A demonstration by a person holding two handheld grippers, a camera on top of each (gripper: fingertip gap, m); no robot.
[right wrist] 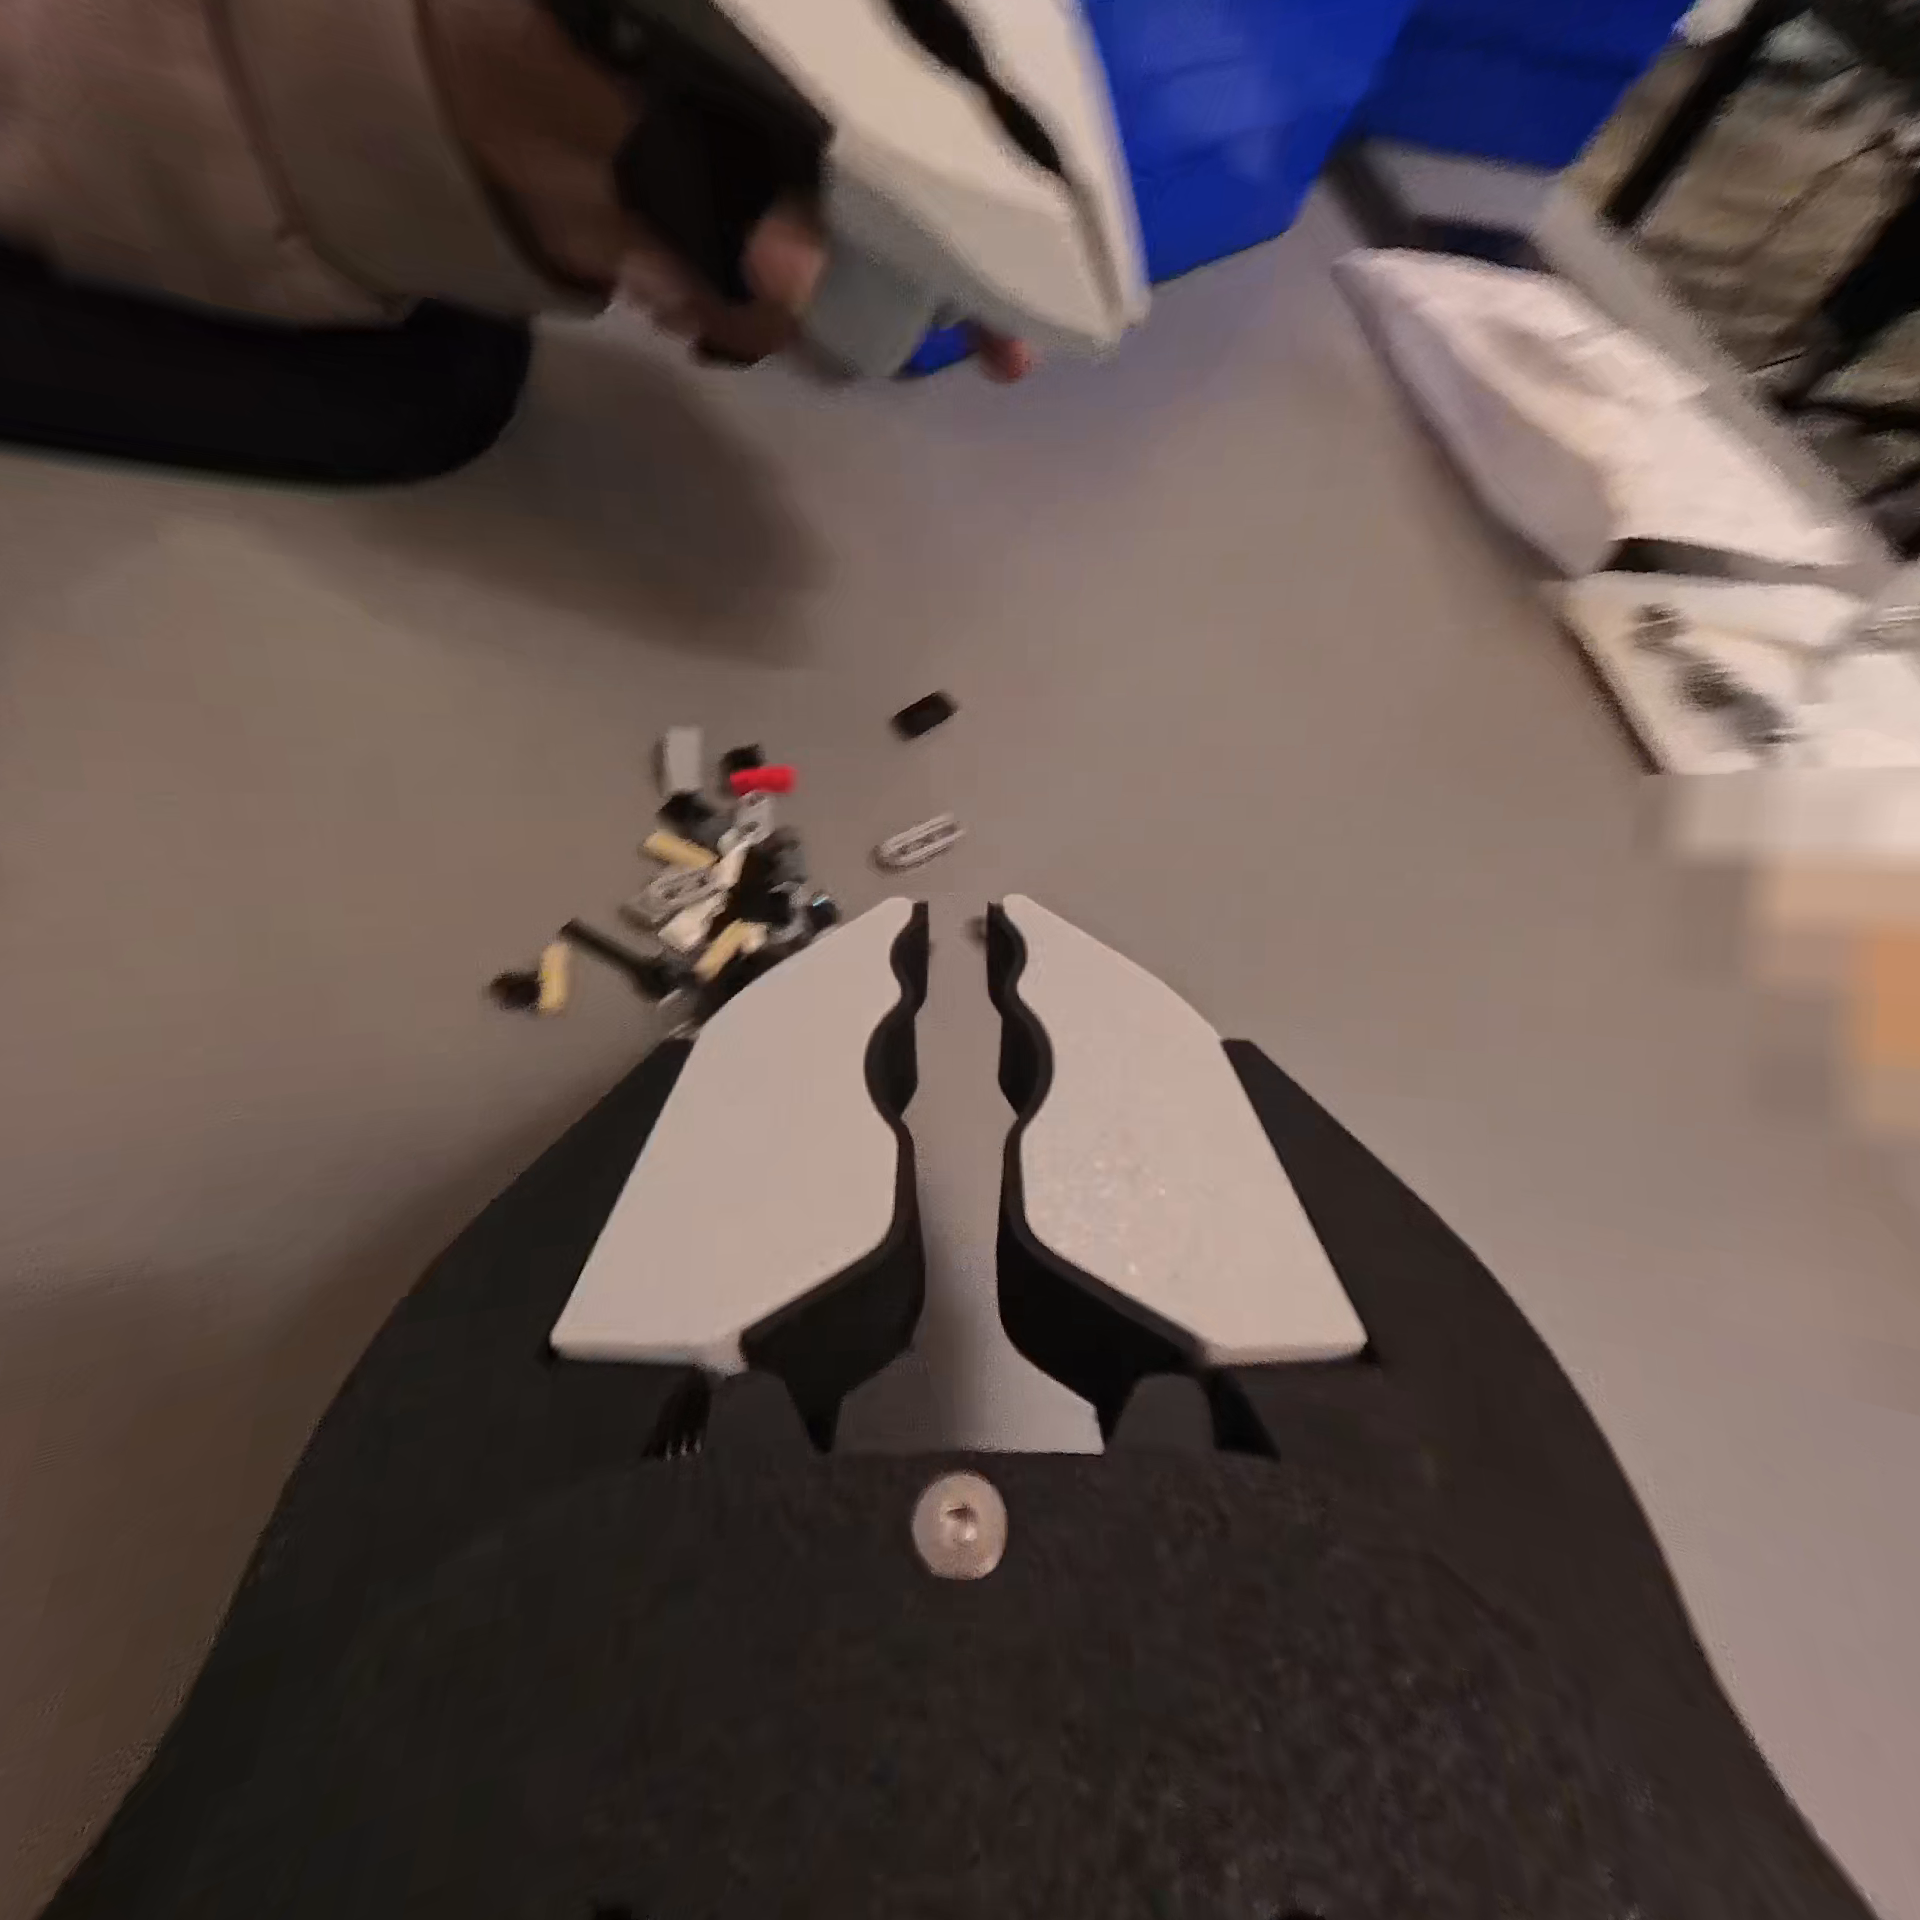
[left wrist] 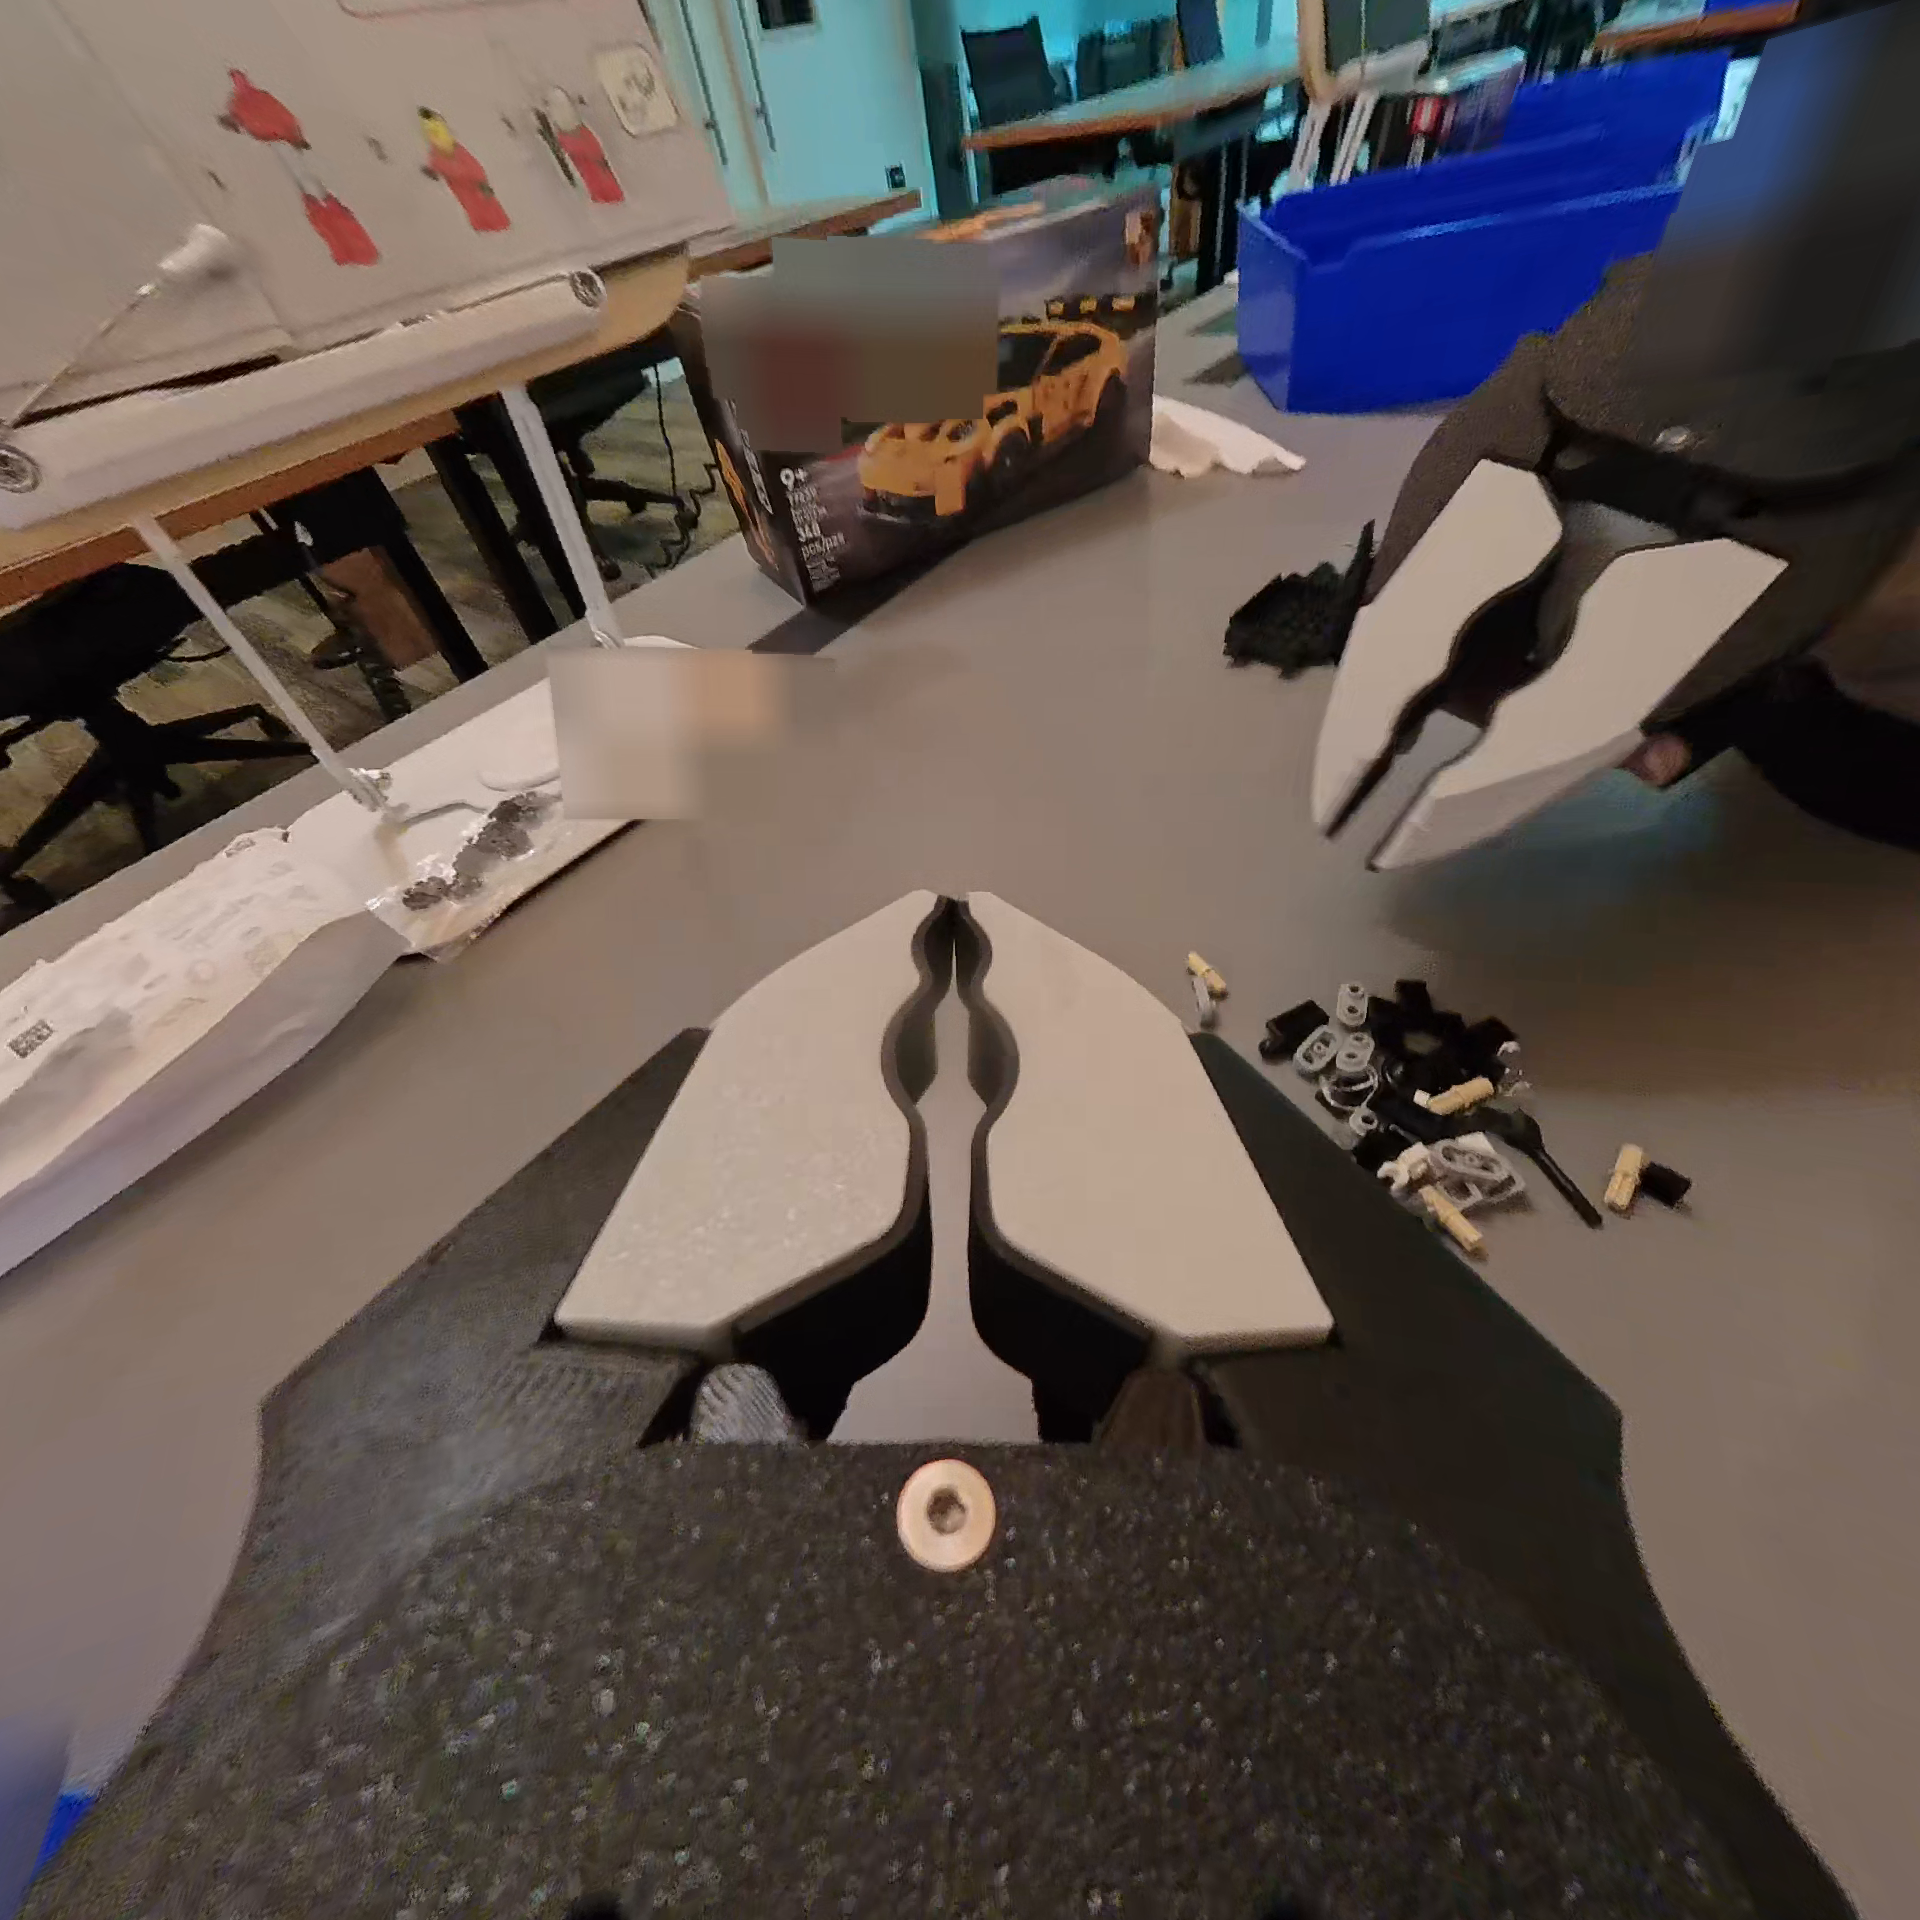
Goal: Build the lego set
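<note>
A pile of small black, grey and tan lego pieces (left wrist: pixel 1423 1091) lies on the grey table (left wrist: pixel 1039 790), to the right of my left gripper (left wrist: pixel 954 906). The left gripper is shut, tip on tip, with nothing seen between its pads. My right gripper (right wrist: pixel 956 914) hovers just right of the same pile (right wrist: pixel 696 894), its jaws a little apart with bare table between them. The left wrist view shows the right gripper (left wrist: pixel 1356 844) the same way, up at the right. A red piece (right wrist: pixel 764 779), a grey link (right wrist: pixel 920 836) and a black piece (right wrist: pixel 923 715) lie ahead of it.
A black lego sub-assembly (left wrist: pixel 1294 618) sits behind the right gripper. The set's box (left wrist: pixel 935 416) stands at the back, a blue bin (left wrist: pixel 1455 260) behind it. White paper bags and a parts bag (left wrist: pixel 468 862) lie at the left. The view is blurred by motion. Tip to tip, the grippers are about 11 centimetres apart. The right tips stand about 7 centimetres off the grey link (right wrist: pixel 920 836).
</note>
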